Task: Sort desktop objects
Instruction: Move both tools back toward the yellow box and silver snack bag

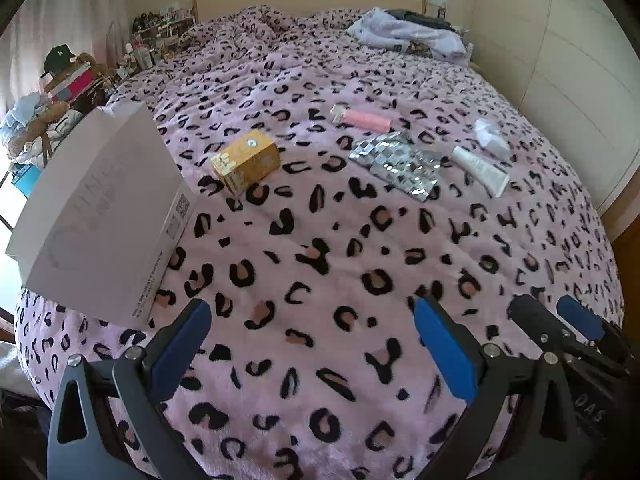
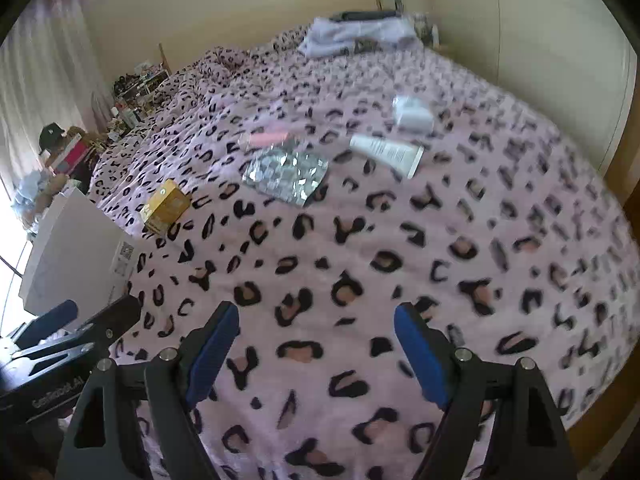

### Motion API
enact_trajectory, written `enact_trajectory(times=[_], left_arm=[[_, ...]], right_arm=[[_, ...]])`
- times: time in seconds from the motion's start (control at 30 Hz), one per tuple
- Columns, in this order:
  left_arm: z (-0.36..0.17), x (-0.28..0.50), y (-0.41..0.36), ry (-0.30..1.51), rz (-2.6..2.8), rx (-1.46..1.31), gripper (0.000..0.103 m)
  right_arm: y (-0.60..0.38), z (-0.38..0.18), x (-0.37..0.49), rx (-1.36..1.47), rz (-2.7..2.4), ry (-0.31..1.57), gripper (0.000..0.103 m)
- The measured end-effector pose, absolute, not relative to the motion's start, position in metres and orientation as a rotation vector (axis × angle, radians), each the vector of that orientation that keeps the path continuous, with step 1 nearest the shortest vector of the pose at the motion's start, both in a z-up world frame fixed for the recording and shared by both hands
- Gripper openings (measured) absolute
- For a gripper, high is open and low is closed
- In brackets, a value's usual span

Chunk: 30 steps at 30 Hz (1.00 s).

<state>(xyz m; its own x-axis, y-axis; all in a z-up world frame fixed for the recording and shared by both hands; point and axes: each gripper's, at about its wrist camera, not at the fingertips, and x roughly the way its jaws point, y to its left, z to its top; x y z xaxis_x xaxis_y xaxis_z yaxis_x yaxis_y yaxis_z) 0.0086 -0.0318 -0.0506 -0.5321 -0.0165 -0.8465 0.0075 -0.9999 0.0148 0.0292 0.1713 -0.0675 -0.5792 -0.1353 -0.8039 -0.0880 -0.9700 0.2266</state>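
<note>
On a pink leopard-print bedspread [image 1: 320, 240] lie a yellow box [image 1: 246, 161], a pink tube [image 1: 362, 118], a silver foil pack [image 1: 400, 162], a white tube [image 1: 480, 170] and a small white packet [image 1: 491, 136]. A large white box [image 1: 100, 208] stands at the left. My left gripper [image 1: 312, 328] is open and empty, low over the near bedspread. My right gripper [image 2: 316, 332] is open and empty too, beside the left one. The right wrist view shows the yellow box [image 2: 165, 206], foil pack [image 2: 286, 174], white tube [image 2: 386, 152], pink tube [image 2: 266, 138], packet [image 2: 412, 114] and white box [image 2: 76, 252].
Folded pale clothes [image 1: 404, 32] lie at the bed's far right corner. A cluttered shelf with a black cap [image 1: 59, 57] stands along the left side. A cream wall [image 1: 560, 60] borders the right edge of the bed.
</note>
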Motion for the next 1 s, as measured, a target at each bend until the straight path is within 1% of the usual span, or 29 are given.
enact_trajectory(times=[0.13,0.33,0.4,0.57,0.73,0.87,1.0], left_arm=[[-0.062,-0.013,-0.039,-0.068,-2.734,1.515,0.103],[-0.060,-0.095,-0.054,-0.325,-2.726,1.404,0.103],[-0.063,-0.122,-0.062,-0.376,-2.711,1.398,0.103],[-0.096,-0.181,-0.079,-0.461,-2.615,1.462,0.103],[-0.114,-0.206,-0.088,-0.376,-2.637,1.472,0.103],[-0.131,-0.220,-0.088,-0.388,-2.624,1.494,0.103],[-0.141,-0.228,-0.094,-0.277,-2.661,1.535,0.103]], right_arm=[[0.173,-0.077,0.007,1.449,-2.703,-0.412,0.082],[0.172,-0.078,-0.035,1.423,-2.690,-0.407,0.082],[0.171,-0.078,-0.048,1.414,-2.687,-0.407,0.082],[0.163,-0.080,-0.093,1.396,-2.663,-0.401,0.082],[0.156,-0.092,-0.133,1.407,-2.633,-0.365,0.082],[0.150,-0.101,-0.163,1.410,-2.596,-0.296,0.082],[0.143,-0.110,-0.192,1.422,-2.511,-0.260,0.082]])
